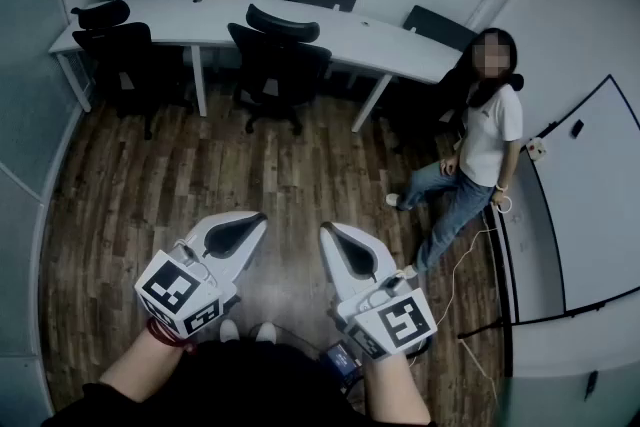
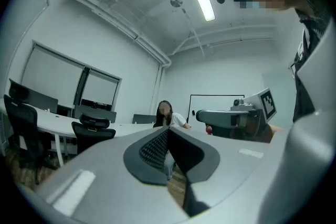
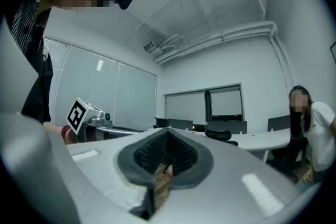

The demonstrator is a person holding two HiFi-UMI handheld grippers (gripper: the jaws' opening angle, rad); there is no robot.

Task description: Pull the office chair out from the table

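Both tongs are held level above the wooden floor [image 1: 190,177], left gripper [image 1: 256,221] and right gripper [image 1: 329,234] fully closed, gripping nothing; office chair [image 1: 275,65] stands tucked under the white table [image 1: 200,19] across the room, a person [image 1: 480,140] seated nearby

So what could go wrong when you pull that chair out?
The office chair could roll toward the person, whose legs stretch over the floor. The white cable beside them might snag a wheel or a foot. The left gripper and right gripper are both shut, so they must open first to grab.
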